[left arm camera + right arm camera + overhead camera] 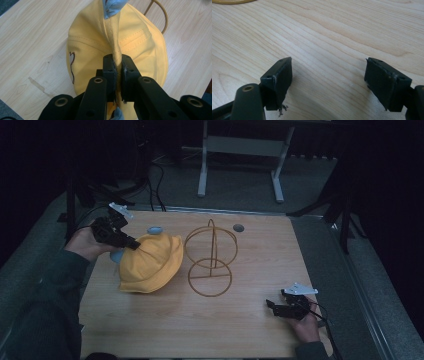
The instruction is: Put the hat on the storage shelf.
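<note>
- A yellow hat (150, 265) lies on the left half of the wooden bench (240, 320), crown up and slumped, with a fold of its fabric pulled up toward the far left.
- The left hand-held gripper (131, 242) has its jaws clamped tight on that fold; in the left gripper view the pinched ridge of cloth (117, 53) runs straight up from between the two black pads.
- A pale blue object (154, 229) pokes out just past the hat's far edge, and more of the same blue (117, 255) shows at the hat's left side under the gripper; what it is cannot be told.
- A small dark outline mark (72, 65) sits on the hat's side in the left gripper view.
- Just to the right of the hat stands a yellow wire stand (210, 257), made of a flat ring on the bench and upright hoops above it. The hat's brim comes near its base ring; whether they touch is unclear.
- A small round grey disc (238, 227) is set in the bench near the far edge, beyond the stand.
- The right hand-held gripper (273, 306) rests low at the near right of the bench, well apart from the hat, jaws spread wide with only bare wood (329, 67) between them.
- Beyond the bench, on the grey floor, stand the white legs of a frame (240, 160) and some dark cables (155, 185).
</note>
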`<move>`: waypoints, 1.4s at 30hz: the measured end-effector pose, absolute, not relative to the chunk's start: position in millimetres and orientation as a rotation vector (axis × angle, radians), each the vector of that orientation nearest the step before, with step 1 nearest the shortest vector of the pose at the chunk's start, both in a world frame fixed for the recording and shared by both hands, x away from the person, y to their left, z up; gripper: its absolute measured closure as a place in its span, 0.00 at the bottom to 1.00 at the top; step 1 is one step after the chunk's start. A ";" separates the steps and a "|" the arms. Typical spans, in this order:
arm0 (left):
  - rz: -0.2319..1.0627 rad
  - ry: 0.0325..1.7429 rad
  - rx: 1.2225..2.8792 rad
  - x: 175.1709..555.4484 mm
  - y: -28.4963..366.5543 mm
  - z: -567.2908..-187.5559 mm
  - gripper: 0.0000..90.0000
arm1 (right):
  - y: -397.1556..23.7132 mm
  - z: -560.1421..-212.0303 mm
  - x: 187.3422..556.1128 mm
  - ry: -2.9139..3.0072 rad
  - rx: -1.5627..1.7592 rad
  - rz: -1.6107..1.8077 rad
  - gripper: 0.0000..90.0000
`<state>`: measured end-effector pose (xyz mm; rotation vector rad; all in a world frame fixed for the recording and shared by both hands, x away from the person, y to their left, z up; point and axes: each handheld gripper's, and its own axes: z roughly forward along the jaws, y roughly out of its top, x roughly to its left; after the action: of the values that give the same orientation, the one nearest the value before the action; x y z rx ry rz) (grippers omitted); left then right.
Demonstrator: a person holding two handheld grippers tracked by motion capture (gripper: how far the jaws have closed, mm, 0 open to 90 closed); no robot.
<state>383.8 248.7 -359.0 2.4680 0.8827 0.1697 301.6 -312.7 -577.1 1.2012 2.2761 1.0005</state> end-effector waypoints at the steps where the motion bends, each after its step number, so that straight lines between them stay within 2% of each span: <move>1: 0.169 0.884 2.462 383.4 249.4 -358.4 0.93 | -312.7 -577.1 301.6 2.276 1.201 1.001 0.24; 42: 0.255 0.847 2.416 377.7 254.9 -326.1 0.93 | -312.5 -577.0 301.6 2.275 1.205 1.002 0.24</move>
<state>377.7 254.9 -326.1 2.4161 0.8470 0.2553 301.6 -312.5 -577.0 1.2045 2.2753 1.0020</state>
